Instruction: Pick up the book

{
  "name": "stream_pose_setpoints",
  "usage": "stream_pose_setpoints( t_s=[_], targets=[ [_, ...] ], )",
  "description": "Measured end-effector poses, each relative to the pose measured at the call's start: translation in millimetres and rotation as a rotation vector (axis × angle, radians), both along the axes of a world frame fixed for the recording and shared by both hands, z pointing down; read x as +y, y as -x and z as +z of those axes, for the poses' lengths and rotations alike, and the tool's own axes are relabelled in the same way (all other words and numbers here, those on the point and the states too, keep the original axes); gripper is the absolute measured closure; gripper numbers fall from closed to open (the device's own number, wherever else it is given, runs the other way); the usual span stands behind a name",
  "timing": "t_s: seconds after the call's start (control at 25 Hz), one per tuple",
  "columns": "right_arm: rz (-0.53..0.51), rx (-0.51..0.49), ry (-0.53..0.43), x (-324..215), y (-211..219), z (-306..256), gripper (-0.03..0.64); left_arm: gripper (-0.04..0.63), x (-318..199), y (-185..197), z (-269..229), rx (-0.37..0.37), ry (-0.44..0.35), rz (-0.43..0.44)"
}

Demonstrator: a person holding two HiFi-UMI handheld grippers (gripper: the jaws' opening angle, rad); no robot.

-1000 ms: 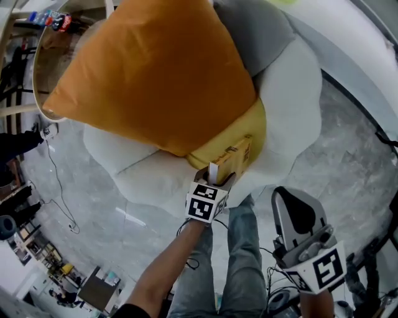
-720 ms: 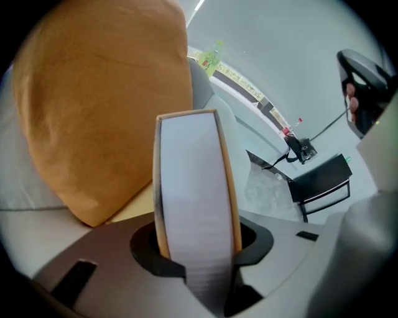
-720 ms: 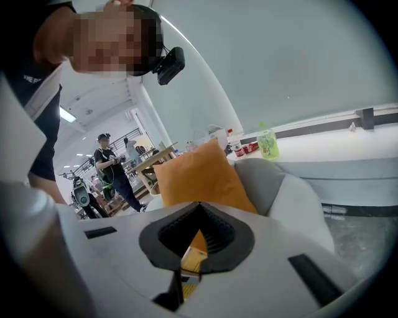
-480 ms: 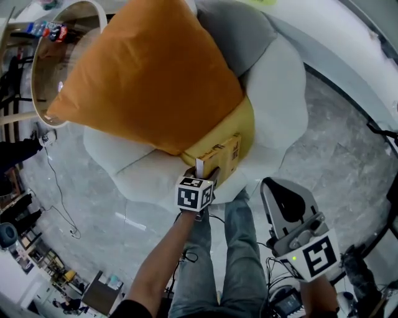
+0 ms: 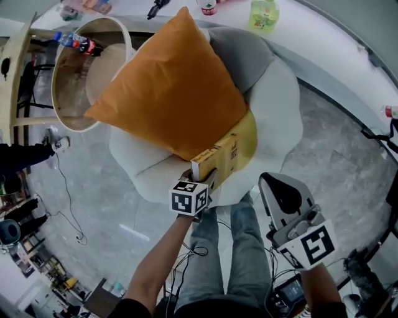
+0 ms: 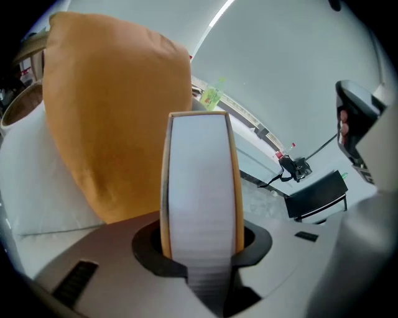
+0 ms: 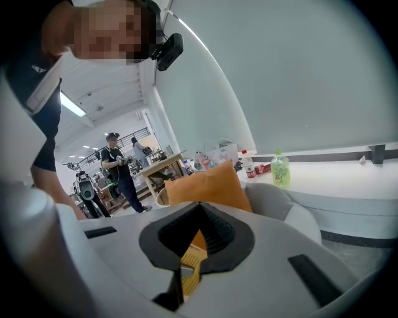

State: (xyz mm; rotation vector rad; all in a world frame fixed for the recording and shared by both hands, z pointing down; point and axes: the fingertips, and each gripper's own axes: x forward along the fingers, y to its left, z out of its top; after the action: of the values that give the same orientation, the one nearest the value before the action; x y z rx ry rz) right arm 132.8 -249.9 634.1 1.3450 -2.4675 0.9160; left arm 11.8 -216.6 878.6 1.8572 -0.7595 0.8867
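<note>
The left tool [image 5: 200, 179] grips the book [image 5: 217, 158]. Its 2 jaws have just been closing, and in the left gripper view they press on the 2 yellow-brown covers, with the white page edge [image 6: 200, 186] standing upright between them and facing the camera. From above, the book sticks straight out of that tool, away from the person. Its far end is over the yellow middle [image 5: 249, 130] of a white flower-shaped seat [image 5: 283, 105]. Whether it touches the seat I cannot tell. An orange cushion [image 5: 171, 87] leans on the seat just beside the book on the left, its lower corner close to the book's top edge, and a grey cushion [image 5: 245, 49] shows behind it. The right tool [image 5: 277, 183] hangs well apart from the book, lower right in the head view, beside the person's jeans [image 5: 239, 248]. In its own view the jaws stand almost together, with only a thin slit between them and nothing held. Through that slit a strip of the book [image 7: 191, 264] and the orange cushion [image 7: 208, 180] show further off. A white bench [image 5: 329, 43] curves behind the seat, with 1 green bottle [image 5: 263, 13] standing on it. Other people stand in the far background of the right gripper view.
</note>
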Motion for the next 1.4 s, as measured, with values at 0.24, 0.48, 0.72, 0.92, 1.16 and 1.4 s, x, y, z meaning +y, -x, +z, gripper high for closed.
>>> stream_pose_setpoints(
  t_s=[0.24,0.48,0.72,0.92,1.16,1.4],
  targets=[
    [-0.029,0.035,-0.066,-9.6,16.1,-50.1,0.606,0.446,-16.4,19.8,-65.9,0.032,-0.074,-0.050],
    [-0.034,0.051,-0.155,-19.7,23.6,-117.8,0.606,0.446,-17.9,43.6,-154.0,0.065,-0.186,-0.090],
    [-0.021,0.056,-0.214,-19.2,20.0,-172.3,0.606,0.446,-34.4,64.0,-251.6,0.105,-0.355,-0.163],
    [-0.008,0.051,-0.284,-17.5,16.6,-223.9,0.606,0.446,-45.1,82.5,-347.4,0.175,-0.500,-0.305],
    [-0.027,0.052,-0.386,-11.2,19.5,-282.1,0.606,0.446,-42.5,87.6,-463.1,0.275,-0.690,-0.386],
    [-0.028,0.033,-0.441,10.0,15.5,-320.1,0.606,0.446,-18.3,98.9,-556.6,0.319,-0.867,-0.469]
  ],
)
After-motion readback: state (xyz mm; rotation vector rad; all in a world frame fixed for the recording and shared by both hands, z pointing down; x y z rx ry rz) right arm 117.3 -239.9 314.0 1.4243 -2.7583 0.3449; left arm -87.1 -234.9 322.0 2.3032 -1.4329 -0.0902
